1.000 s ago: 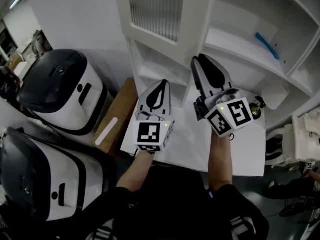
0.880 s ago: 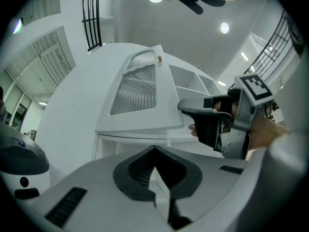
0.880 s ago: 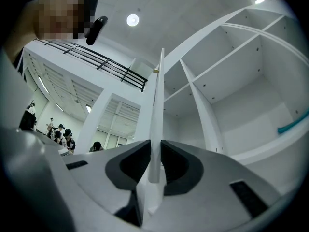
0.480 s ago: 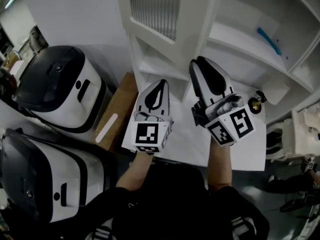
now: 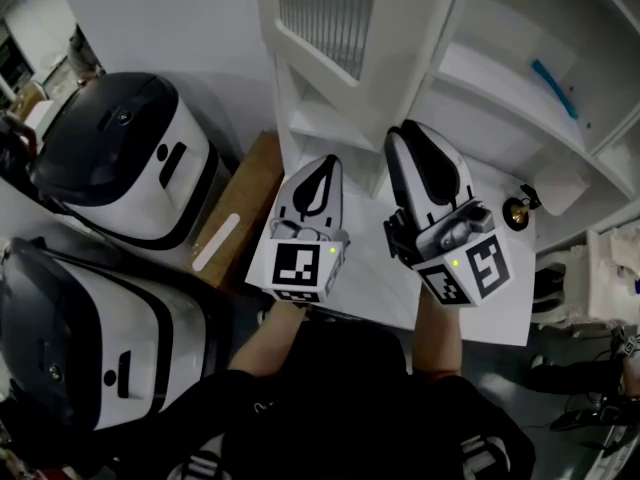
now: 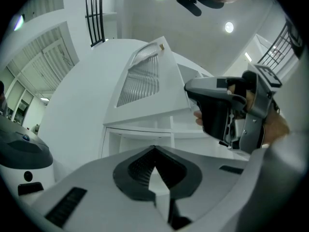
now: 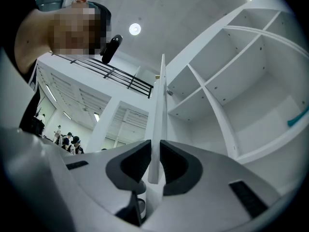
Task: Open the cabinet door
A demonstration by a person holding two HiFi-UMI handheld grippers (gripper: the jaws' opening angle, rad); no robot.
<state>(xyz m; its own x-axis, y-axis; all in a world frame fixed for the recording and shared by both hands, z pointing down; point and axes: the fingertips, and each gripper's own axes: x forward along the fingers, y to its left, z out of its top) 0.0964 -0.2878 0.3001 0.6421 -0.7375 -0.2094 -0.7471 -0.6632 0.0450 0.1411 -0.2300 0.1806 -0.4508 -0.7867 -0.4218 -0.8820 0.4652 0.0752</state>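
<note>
Your right gripper (image 7: 155, 146) had the free edge of the cabinet door (image 5: 325, 13) between its jaws. The panel ran edge-on through the gap, the jaws were closing, and both pads were against it. The grip sat low on the door, near its bottom corner.

Your left gripper (image 6: 154, 149) was clenched on nothing, tips touching. It sat just beside the right one, on its left, aimed at the lower shelves and clear of the door.

The door had a white frame and a ribbed glass pane. It stood swung out from the cabinet (image 5: 500, 78), with the shelves open to the right of it. A blue object (image 5: 553, 88) lay on an upper shelf. A small brass-coloured knob (image 5: 518, 211) sat on the white surface (image 5: 490, 308) to the right of your right gripper.

The only clear print was the black-and-white square markers on the left cube (image 5: 298, 268) and the right cube (image 5: 470, 268). The dark marks on the fronts of the upper appliance (image 5: 130, 163) and the lower appliance (image 5: 90, 338) looked like icons, too small to read. Both units were white and black and stood well left of the cabinet. A wooden board (image 5: 240, 208) with a white strip (image 5: 215, 243) on it lay between them and the cabinet.
</note>
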